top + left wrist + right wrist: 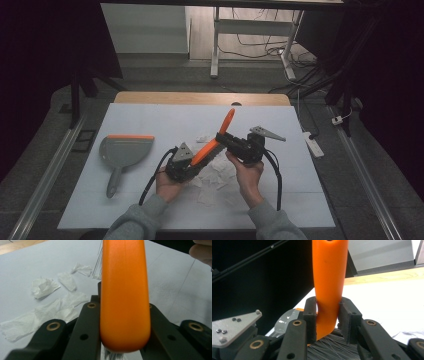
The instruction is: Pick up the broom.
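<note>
In the high view, 2 hands hold an orange-handled brush [212, 142] above the white table [150, 115], over scattered paper scraps [212, 175]. The left gripper [187, 162] clamps its lower end and the right gripper [225, 140] clamps mid-handle. A grey dustpan [122, 152] (orange-edged) lies well apart at the left.

In the left gripper view, the jaws press both sides of the handle's broad part, scraps [45, 286] on the table beyond.

In the right gripper view, the narrow jaws pinch the handle just above grey bristles [332, 347].
</note>
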Motion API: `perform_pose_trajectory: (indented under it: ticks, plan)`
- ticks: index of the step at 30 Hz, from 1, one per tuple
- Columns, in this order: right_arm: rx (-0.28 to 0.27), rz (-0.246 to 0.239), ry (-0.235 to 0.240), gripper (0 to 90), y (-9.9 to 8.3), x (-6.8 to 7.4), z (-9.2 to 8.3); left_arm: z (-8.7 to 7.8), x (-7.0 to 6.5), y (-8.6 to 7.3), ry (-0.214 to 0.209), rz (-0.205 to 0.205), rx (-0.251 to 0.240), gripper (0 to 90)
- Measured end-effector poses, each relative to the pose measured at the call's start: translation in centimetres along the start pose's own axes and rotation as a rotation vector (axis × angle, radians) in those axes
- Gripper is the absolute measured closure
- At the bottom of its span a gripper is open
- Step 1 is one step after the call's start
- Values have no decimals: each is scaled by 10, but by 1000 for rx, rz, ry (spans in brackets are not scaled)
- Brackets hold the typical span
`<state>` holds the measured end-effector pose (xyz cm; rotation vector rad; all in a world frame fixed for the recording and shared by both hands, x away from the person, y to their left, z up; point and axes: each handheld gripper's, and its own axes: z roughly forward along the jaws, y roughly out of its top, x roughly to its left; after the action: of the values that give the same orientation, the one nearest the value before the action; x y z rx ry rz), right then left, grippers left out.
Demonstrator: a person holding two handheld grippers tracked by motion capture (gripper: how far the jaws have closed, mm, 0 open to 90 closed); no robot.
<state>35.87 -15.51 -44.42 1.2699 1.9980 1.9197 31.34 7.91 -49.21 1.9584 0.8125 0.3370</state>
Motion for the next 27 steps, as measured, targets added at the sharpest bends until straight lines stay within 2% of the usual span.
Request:
perform_pose_trajectory:
  ticks: [5,6,7,8,9,10,14,15,16,17,18,19,20,21,22,27]
  plan:
    - [42,-69,-22,544,3,2,0,-8,7,1,-1,1,20,805]
    - [42,-69,-22,544,3,2,0,-8,7,1,-1,1,20,805]
    - [52,-89,-32,518,4,3,-2,-10,8,2,4,8,27,805]
    - [80,-159,-40,495,7,5,-5,-16,11,4,10,30,47,805]
    - [80,-159,-40,495,7,5,-5,-16,11,4,10,30,47,805]
    - [132,-235,-41,466,10,7,-10,-19,13,4,10,33,57,805]
    - [256,-405,-27,442,17,15,-20,-29,18,8,18,70,133,805]
    - [256,-405,-27,442,17,15,-20,-31,19,9,9,75,153,805]
    - [311,-488,-25,437,20,20,-25,-33,19,10,4,86,169,805]
    - [336,-531,-18,438,21,24,-27,-34,18,14,-5,113,221,804]
    - [366,-565,-5,438,22,28,-30,-34,18,14,-5,113,221,804]
    - [366,-565,-5,437,22,28,-30,-35,17,16,-9,130,243,804]
    - [392,-602,13,437,23,32,-32,-35,15,18,-17,139,265,804]
    - [417,-638,14,434,25,37,-34,-36,13,20,-15,155,283,804]
    - [434,-681,8,434,28,43,-37,-36,12,21,-26,155,293,804]
    - [475,-767,20,421,32,59,-43,-30,3,24,-37,220,377,804]
